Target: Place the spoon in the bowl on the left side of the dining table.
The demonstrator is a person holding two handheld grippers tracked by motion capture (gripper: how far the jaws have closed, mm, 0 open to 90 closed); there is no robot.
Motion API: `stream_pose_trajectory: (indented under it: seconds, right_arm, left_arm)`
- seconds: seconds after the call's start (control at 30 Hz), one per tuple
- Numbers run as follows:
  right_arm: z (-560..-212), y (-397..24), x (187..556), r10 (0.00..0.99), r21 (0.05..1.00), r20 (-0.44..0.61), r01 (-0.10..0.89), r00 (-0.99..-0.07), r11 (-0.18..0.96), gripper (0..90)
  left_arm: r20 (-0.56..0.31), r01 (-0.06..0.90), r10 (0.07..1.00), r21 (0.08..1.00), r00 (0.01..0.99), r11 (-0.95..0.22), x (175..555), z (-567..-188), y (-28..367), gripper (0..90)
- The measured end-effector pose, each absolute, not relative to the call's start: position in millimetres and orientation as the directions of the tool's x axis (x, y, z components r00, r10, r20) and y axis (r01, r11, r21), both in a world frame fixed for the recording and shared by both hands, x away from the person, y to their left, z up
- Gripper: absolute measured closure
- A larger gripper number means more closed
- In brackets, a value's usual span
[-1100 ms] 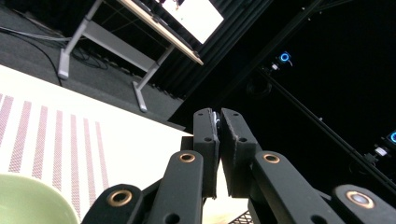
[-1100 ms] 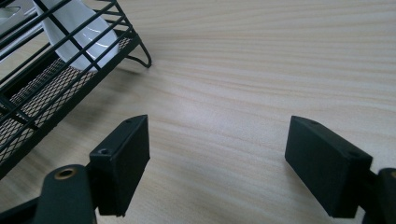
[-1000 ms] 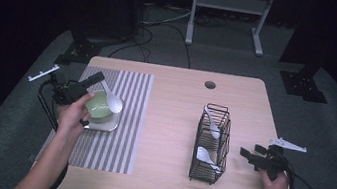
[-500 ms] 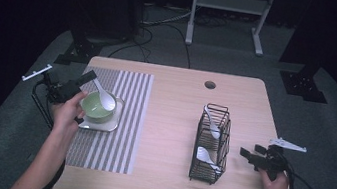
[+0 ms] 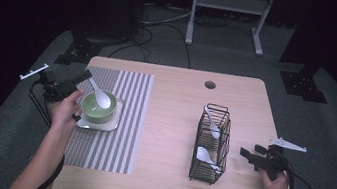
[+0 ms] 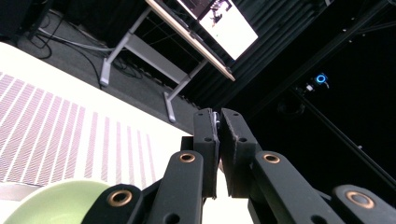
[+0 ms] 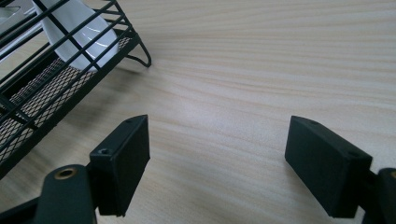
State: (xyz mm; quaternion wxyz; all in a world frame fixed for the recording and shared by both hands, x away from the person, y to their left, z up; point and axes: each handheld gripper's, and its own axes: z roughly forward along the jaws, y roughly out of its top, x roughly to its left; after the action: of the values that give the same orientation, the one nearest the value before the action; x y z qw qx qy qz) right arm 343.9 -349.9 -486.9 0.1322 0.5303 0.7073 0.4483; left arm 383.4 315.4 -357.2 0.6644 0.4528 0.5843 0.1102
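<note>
Left black two-jaw gripper [image 5: 79,79]: jaws pressed almost together, pinching the handle end of a white ceramic soup spoon [image 5: 100,96], whose scoop rests inside a pale green round bowl [image 5: 98,106]. Bowl sits on a small white square tray [image 5: 106,124], on a grey-and-white striped placemat [image 5: 125,118] at the left of the light wooden table [image 5: 172,125].

Right black two-jaw gripper [image 7: 217,158]: jaws spread wide, nothing between, low over bare tabletop just beside a black wire rack [image 5: 212,142]. Rack contains two white spoons [image 5: 204,155].
</note>
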Motion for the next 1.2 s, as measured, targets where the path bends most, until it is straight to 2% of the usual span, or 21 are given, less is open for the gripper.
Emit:
stream_pose_trajectory:
  seconds: [1.2]
  right_arm:
    - [-486.7,-349.0,344.0,0.871,0.771,0.285,0.635,-0.4,0.039,21.1]
  left_arm:
    - [-0.703,0.354,0.691,0.698,0.17,0.623,389.4,-387.3,351.0,85.3]
